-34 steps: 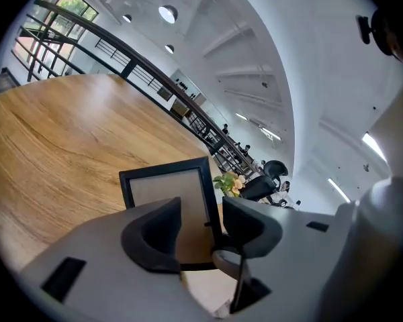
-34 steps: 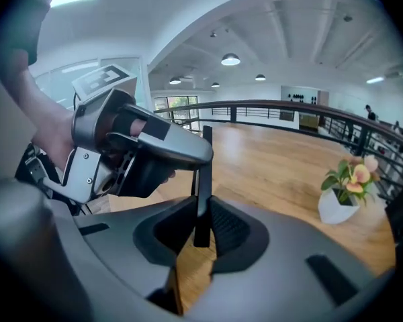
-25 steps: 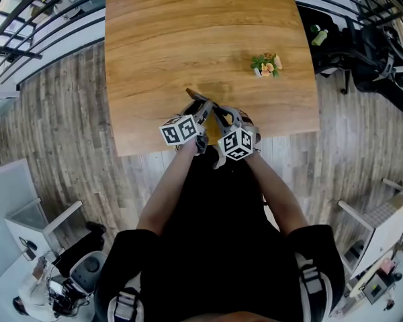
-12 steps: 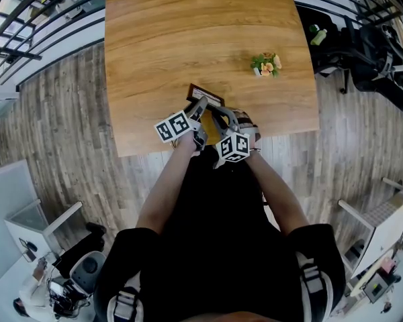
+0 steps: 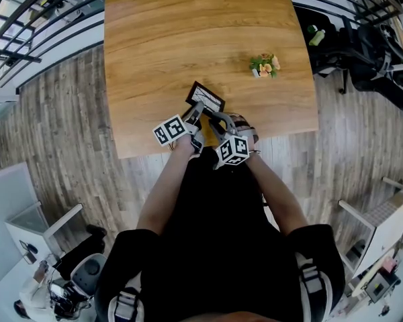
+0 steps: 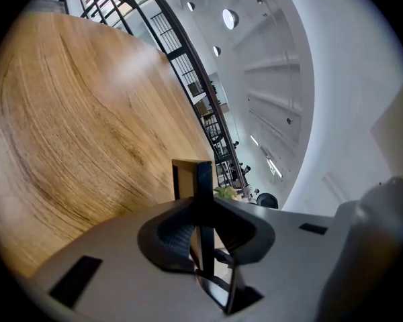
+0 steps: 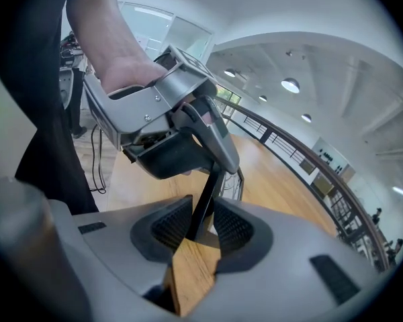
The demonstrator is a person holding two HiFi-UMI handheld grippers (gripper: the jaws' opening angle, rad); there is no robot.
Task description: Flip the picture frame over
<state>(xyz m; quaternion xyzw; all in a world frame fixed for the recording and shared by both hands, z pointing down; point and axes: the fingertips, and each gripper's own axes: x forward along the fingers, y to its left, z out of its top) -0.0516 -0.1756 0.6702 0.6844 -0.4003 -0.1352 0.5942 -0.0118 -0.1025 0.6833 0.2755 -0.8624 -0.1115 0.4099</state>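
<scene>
- Picture frame (image 5: 205,97): tilted over the wooden table (image 5: 154,39), near its front edge.
- My left gripper (image 6: 204,213): jaws have just been closing and now clamp the frame's black edge.
- My right gripper (image 7: 203,223): jaws have just been opening. The frame edge sits between the pads, which appear just clear of it.
- Small flower arrangement (image 5: 265,65): well apart, to the right.

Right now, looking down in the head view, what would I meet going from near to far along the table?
Right gripper (jaws just opening, frame between them) → left gripper (jaws just closing on the frame) → frame → plant.
</scene>
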